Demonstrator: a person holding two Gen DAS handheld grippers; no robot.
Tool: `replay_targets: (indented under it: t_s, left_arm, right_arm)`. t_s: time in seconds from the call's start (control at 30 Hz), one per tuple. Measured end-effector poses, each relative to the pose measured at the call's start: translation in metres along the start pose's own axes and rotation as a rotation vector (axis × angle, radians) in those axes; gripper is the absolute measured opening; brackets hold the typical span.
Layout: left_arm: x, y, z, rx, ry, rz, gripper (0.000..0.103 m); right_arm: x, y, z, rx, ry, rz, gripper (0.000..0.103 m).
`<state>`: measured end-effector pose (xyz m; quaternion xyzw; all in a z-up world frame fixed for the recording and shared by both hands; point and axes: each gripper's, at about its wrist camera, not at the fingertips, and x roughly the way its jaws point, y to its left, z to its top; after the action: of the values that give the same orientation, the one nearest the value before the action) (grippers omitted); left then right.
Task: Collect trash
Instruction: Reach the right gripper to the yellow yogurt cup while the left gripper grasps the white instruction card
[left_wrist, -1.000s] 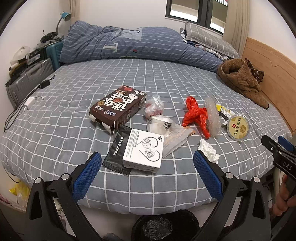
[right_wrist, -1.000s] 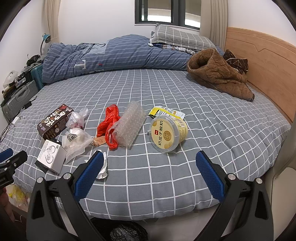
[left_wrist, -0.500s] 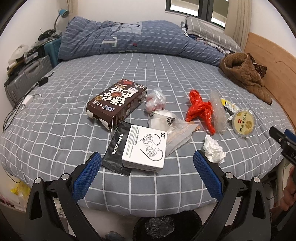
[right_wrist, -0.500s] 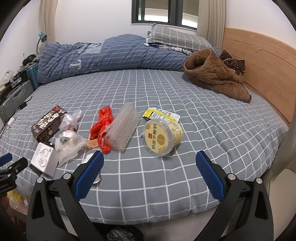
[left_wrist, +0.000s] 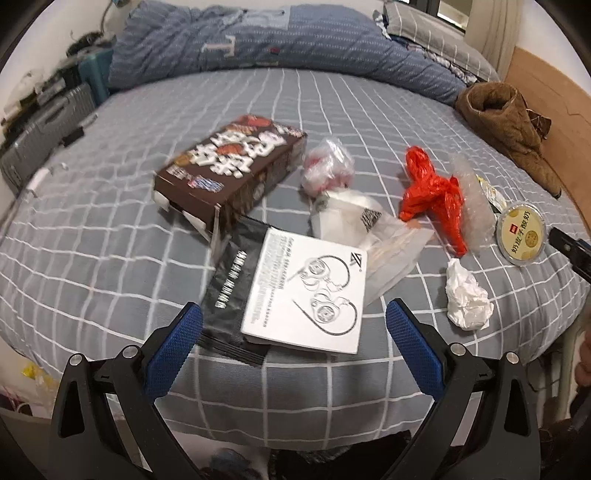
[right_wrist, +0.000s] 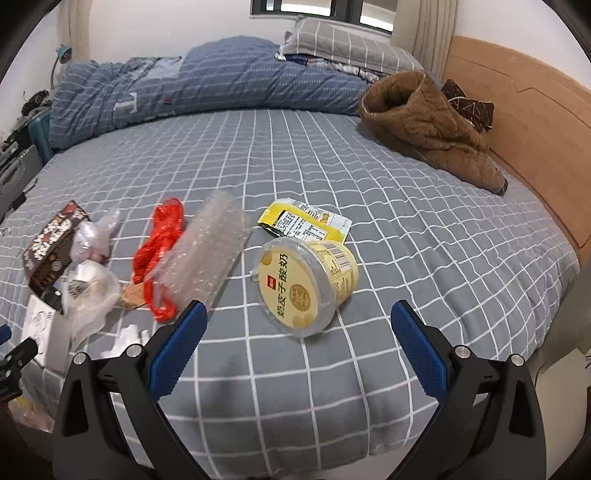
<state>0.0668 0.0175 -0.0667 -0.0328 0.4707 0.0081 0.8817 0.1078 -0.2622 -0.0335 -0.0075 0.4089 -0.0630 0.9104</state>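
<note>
Left gripper (left_wrist: 294, 325) spread wide and empty, poised over the near edge of the bed (left_wrist: 110, 236), blue pads either side of a white earphone box (left_wrist: 306, 295). Under that box, a black foil pouch (left_wrist: 232, 288), partly covered. Farther in from the edge, a brown snack carton (left_wrist: 236, 170) lying flat, one end flap open. Right of the carton, a clear bag with something pink-white inside (left_wrist: 327, 168), then a crumpled clear wrapper (left_wrist: 373, 236) touching the white box's far corner. Near the edge to the right, a balled white tissue (left_wrist: 467, 295). Beyond it, a red plastic bag (left_wrist: 432, 192) against a strip of bubble wrap (left_wrist: 474, 199). Right gripper (right_wrist: 299, 325) likewise wide open with nothing held, hovering above the same near edge, a yellow yogurt tub (right_wrist: 310, 284) on its side between and just past the pads, lid facing the camera. Just behind the tub, a yellow sachet (right_wrist: 304, 223). Toward the far side, a rumpled blue duvet (right_wrist: 207, 85) and a brown fleece garment (right_wrist: 428, 125) by the wooden headboard (right_wrist: 535, 122).
</note>
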Motion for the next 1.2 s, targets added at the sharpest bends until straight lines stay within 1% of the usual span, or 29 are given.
replay_targets:
  t_s: [0.17, 0.5, 0.63, 0.73, 0.8, 0.87, 0.93, 0.97, 1.0, 1.2]
  left_arm:
    - [0.011, -0.004, 0.004, 0.030, 0.004, 0.034, 0.097]
    - [0.034, -0.012, 0.008, 0.067, 0.043, 0.063, 0.097]
    - [0.044, -0.013, 0.011, 0.065, 0.064, 0.073, 0.091]
    - [0.050, -0.014, 0.012, 0.062, 0.074, 0.073, 0.087]
    - [0.054, -0.015, 0.013, 0.060, 0.081, 0.069, 0.084]
    - [0.058, -0.015, 0.014, 0.057, 0.090, 0.060, 0.075]
    - [0.059, -0.016, 0.014, 0.059, 0.091, 0.060, 0.073]
    - [0.060, -0.016, 0.014, 0.060, 0.090, 0.060, 0.073]
    - [0.059, -0.016, 0.015, 0.059, 0.090, 0.058, 0.073]
    - [0.055, -0.013, 0.016, 0.045, 0.085, 0.044, 0.072]
  right_arm:
    - [0.026, 0.005, 0.009, -0.014, 0.021, -0.027, 0.096]
    - [0.082, 0.008, 0.022, -0.013, 0.088, -0.097, 0.096]
    - [0.101, 0.007, 0.023, 0.001, 0.118, -0.096, 0.096]
    - [0.107, 0.008, 0.023, 0.003, 0.119, -0.098, 0.096]
    - [0.109, 0.009, 0.024, 0.000, 0.114, -0.099, 0.095]
    - [0.110, 0.008, 0.025, -0.001, 0.112, -0.099, 0.095]
    - [0.112, 0.008, 0.025, 0.002, 0.114, -0.096, 0.094]
    - [0.112, 0.007, 0.025, 0.006, 0.116, -0.094, 0.092]
    - [0.112, 0.007, 0.025, 0.007, 0.113, -0.102, 0.084]
    - [0.104, 0.004, 0.028, 0.015, 0.093, -0.090, 0.074]
